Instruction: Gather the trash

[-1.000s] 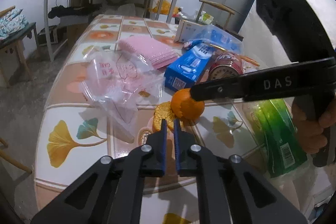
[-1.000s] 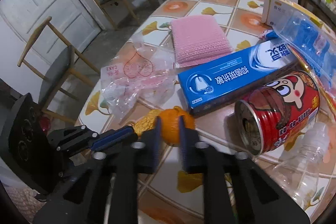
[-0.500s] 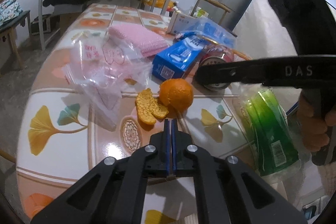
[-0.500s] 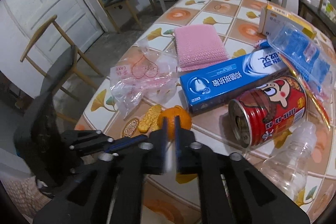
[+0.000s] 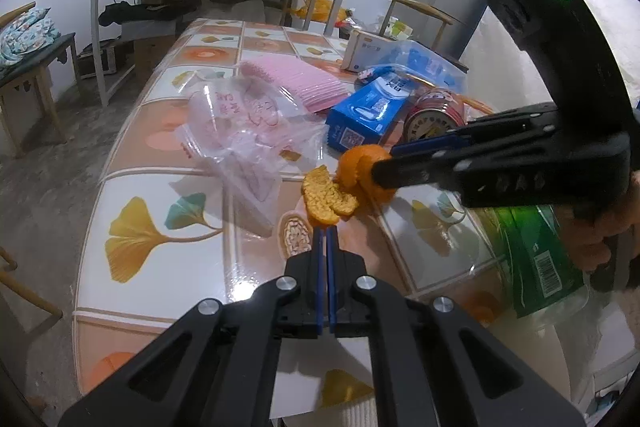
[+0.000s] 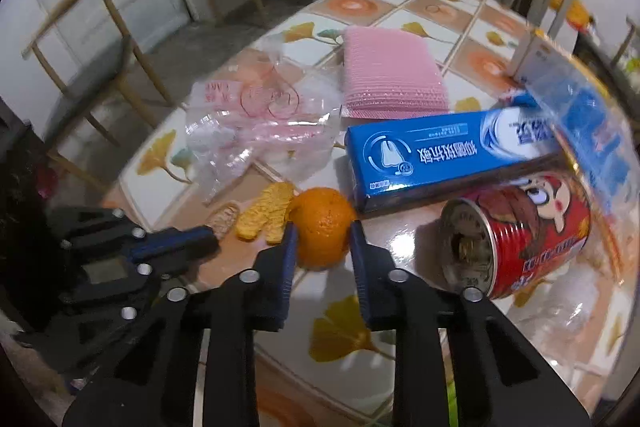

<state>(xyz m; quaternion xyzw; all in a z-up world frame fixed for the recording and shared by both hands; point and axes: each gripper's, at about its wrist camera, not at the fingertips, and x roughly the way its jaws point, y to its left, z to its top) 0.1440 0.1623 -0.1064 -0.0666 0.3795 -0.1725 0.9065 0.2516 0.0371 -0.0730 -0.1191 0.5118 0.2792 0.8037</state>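
Observation:
An orange peel ball [image 6: 320,231] lies on the tiled table, with flat yellow peel pieces [image 6: 266,213] beside it. My right gripper [image 6: 322,233] is open, its jaws on either side of the peel ball. In the left wrist view the ball [image 5: 362,173] sits at the right gripper's fingertips [image 5: 380,171]. My left gripper [image 5: 325,233] is shut and empty, its tips just short of the flat peel pieces [image 5: 326,197]. A crumpled clear plastic bag [image 5: 244,131] lies left of the peel.
A blue toothpaste box [image 6: 448,151], a red can on its side [image 6: 516,239], a pink pad [image 6: 392,75] and a blue-printed plastic bag [image 6: 580,115] lie behind the peel. A green bottle [image 5: 536,255] lies at the right edge. Chairs stand left of the table.
My right gripper was shut half a second ago and has opened around the orange peel ball. My left gripper closed fully and has drawn back slightly from the peel pieces.

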